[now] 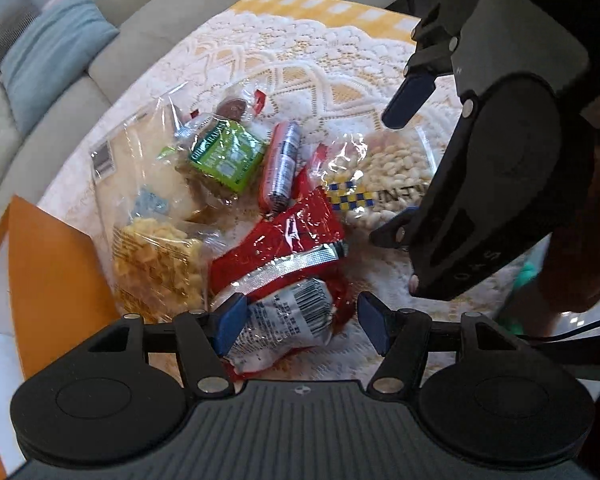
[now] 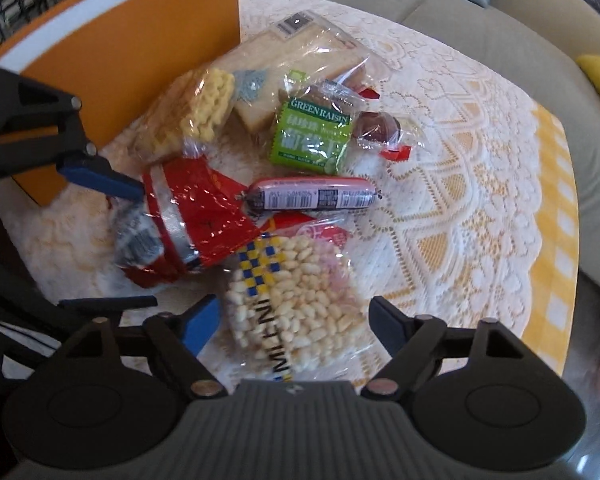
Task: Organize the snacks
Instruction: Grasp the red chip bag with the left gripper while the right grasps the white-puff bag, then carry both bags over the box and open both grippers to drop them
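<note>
With both our left gripper [image 1: 300, 322] and right gripper [image 2: 294, 322] spread wide, we straddle the crinkly red foil packet [image 1: 284, 236] and clear puffed-corn bag [image 2: 300, 300] mid-table, light, slippery, best pinched at seams.

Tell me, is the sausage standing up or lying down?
Lying down. The sausage rests flat on its side on the lace cloth.

Your left gripper [image 1: 302, 326] sits at the bottom centre of its own view, jaws spread wide, blue pads [image 1: 230, 322] pointing forward. Your right gripper [image 2: 294, 320] sits likewise at the bottom centre of its view, also spread open. In the left view, the right gripper [image 1: 400, 164] fills the upper right, angled downward, its jaws apart.
</note>
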A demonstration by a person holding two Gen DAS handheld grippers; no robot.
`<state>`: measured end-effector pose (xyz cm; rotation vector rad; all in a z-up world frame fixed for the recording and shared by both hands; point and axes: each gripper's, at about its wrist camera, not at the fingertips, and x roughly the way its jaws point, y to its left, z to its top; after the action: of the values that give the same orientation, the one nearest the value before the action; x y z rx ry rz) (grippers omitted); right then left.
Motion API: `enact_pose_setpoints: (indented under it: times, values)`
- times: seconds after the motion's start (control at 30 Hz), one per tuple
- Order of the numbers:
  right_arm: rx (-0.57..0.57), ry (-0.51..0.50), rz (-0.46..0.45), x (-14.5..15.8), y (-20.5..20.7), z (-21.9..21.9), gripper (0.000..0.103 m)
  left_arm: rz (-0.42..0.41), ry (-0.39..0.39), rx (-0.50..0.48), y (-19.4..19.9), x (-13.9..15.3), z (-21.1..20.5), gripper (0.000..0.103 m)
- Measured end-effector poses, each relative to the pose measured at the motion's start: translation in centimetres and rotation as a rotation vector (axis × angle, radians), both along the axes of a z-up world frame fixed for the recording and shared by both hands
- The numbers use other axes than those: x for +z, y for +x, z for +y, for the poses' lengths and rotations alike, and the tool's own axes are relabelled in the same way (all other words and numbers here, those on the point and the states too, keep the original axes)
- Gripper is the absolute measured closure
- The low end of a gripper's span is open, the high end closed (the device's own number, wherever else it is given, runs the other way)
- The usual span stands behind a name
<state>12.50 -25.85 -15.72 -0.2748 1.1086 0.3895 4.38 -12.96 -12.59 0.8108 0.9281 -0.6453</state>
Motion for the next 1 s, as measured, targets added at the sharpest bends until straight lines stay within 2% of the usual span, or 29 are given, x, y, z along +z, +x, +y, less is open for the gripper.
enact_pose_setpoints:
  times: [0.17, 0.23, 0.37, 0.5, 0.67, 0.77, 1.0]
  values:
    - [-0.022, 0.016, 0.041, -0.7, 0.5, 0.0, 0.023, -0.047, 0.027, -0.007, 0.4, -0.7, -0.3, 0.023]
    - [-0.033, 0.016, 0.059, -1.2, 0.8, 0.0, 0.023, -0.061, 0.036, 0.001, 0.9, -1.2, -0.6, 0.018]
    - [-0.048, 0.030, 0.066, -1.4, 0.9, -0.2, 0.025, -0.055, 0.015, 0.032, 1.7, -1.3, -0.3, 0.016]
    - [-0.070, 0.054, 0.073, -1.3, 0.9, -0.6, 0.025, -0.064, 0.003, 0.038, 1.5, -1.0, -0.3, 0.025]
    - [-0.076, 0.065, 0.057, -0.8, 0.6, -0.6, 0.025, -0.097, 0.001, 0.041, 0.3, 0.3, -0.3, 0.043]
    - [-0.095, 0.076, 0.057, -0.4, 0.5, -0.7, 0.025, -0.095, -0.006, 0.062, 0.2, 1.2, -0.2, 0.051]
    - [-0.129, 0.097, 0.032, 0.7, -0.1, -0.9, 0.025, -0.068, -0.095, 0.126, 0.3, 3.6, 1.2, 0.059]
